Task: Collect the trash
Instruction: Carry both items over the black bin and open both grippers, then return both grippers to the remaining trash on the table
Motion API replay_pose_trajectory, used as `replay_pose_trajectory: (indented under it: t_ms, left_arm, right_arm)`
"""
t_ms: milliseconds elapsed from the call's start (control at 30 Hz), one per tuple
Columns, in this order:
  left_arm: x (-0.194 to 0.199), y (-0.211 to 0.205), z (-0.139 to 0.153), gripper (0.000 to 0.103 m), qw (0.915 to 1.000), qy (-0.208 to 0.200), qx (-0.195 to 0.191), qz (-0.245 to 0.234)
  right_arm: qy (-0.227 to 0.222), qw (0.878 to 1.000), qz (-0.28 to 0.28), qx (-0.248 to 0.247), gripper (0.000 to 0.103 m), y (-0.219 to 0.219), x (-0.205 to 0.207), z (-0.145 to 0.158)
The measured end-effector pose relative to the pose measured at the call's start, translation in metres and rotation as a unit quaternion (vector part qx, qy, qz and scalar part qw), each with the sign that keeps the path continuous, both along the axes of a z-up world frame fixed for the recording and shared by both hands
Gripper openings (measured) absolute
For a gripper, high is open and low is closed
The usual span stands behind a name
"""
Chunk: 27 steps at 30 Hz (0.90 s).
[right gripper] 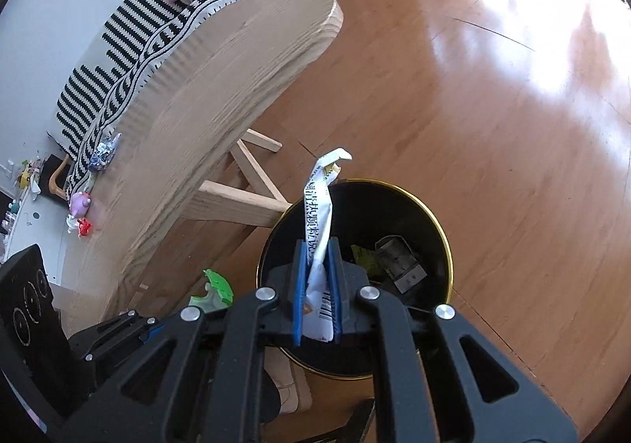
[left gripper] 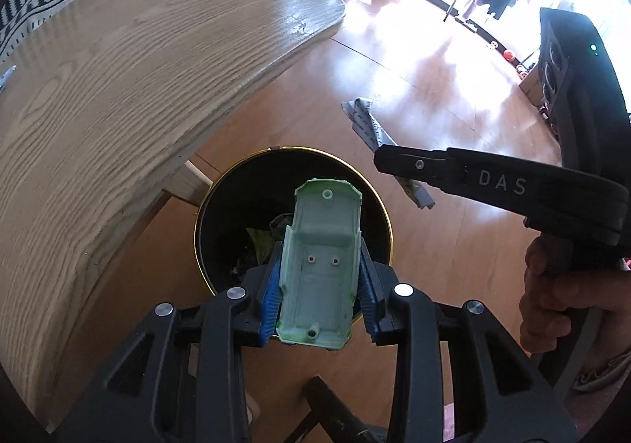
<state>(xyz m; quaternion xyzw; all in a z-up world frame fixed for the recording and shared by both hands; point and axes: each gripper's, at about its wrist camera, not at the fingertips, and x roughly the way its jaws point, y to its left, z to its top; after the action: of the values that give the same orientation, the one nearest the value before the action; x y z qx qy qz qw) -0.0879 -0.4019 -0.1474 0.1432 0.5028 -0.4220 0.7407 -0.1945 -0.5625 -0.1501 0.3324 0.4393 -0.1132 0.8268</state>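
A wooden floor (right gripper: 453, 120) spreads beneath a pale wood counter (left gripper: 118, 88), with a black gold-rimmed bin (right gripper: 426, 214) beside its legs. The left tool (left gripper: 320, 285) is clenched on a pale green toy car shell (left gripper: 321, 257) above the bin. The right tool (right gripper: 317, 285) grips a white printed wrapper (right gripper: 319, 222) over the bin's rim.
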Motion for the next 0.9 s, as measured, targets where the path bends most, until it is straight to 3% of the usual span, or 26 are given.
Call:
replay_pose_trajectory:
  t_ms: [133,167,200,233,300,400,500,600,667,733,800,867,900]
  left_arm:
    - [0.003,0.005,0.0,0.037,1.0,0.007,-0.002,-0.003]
    - [0.003,0.004,0.0,0.058,1.0,-0.003,0.003,0.0]
    - [-0.001,0.003,-0.001,0.074,1.0,-0.009,0.002,0.001]
    - [-0.006,0.003,0.001,0.097,0.9996,-0.026,-0.012,0.005]
    - [-0.012,0.004,0.012,0.097,0.9981,-0.051,-0.036,0.001]
    - [-0.015,0.003,0.025,0.097,0.9967,-0.075,-0.033,-0.003]
    - [-0.008,0.017,0.054,0.097,0.9919,-0.121,-0.027,0.028]
    - [0.011,0.051,0.098,0.097,0.9847,-0.147,-0.047,0.081]
    - [0.028,0.089,0.128,0.097,0.9749,-0.171,-0.057,0.13]
    - [0.049,0.133,0.149,0.097,0.9618,-0.197,-0.051,0.184]
    - [0.069,0.176,0.158,0.097,0.9493,-0.214,-0.029,0.229]
    - [0.097,0.231,0.155,0.097,0.9287,-0.23,0.018,0.29]
    - [0.104,0.247,0.152,0.097,0.9236,-0.227,0.03,0.308]
  right_arm:
    - [0.002,1.0,-0.015,0.024,0.011,-0.01,-0.002,-0.001]
    - [0.005,0.999,-0.019,0.033,0.012,-0.012,-0.002,-0.001]
    - [0.01,0.998,-0.024,0.049,0.018,-0.017,-0.003,-0.003]
    - [0.017,0.997,-0.035,0.059,0.053,-0.022,-0.004,-0.002]
    - [-0.002,0.997,-0.06,0.054,0.097,-0.031,-0.013,0.007]
    - [-0.015,0.995,-0.089,0.032,0.096,-0.044,-0.021,0.023]
    - [-0.034,0.991,-0.131,0.012,0.096,-0.051,-0.029,0.039]
    - [-0.05,0.989,-0.128,-0.063,0.096,-0.044,-0.02,0.064]
    - [-0.07,0.984,-0.108,-0.121,0.096,-0.028,-0.004,0.083]
    - [-0.087,0.982,-0.085,-0.142,0.096,-0.011,0.016,0.095]
    - [-0.104,0.984,-0.04,-0.14,0.096,0.015,0.05,0.109]
    - [-0.11,0.983,0.008,-0.148,0.096,0.046,0.082,0.119]
    - [-0.113,0.98,0.034,-0.159,0.096,0.063,0.098,0.124]
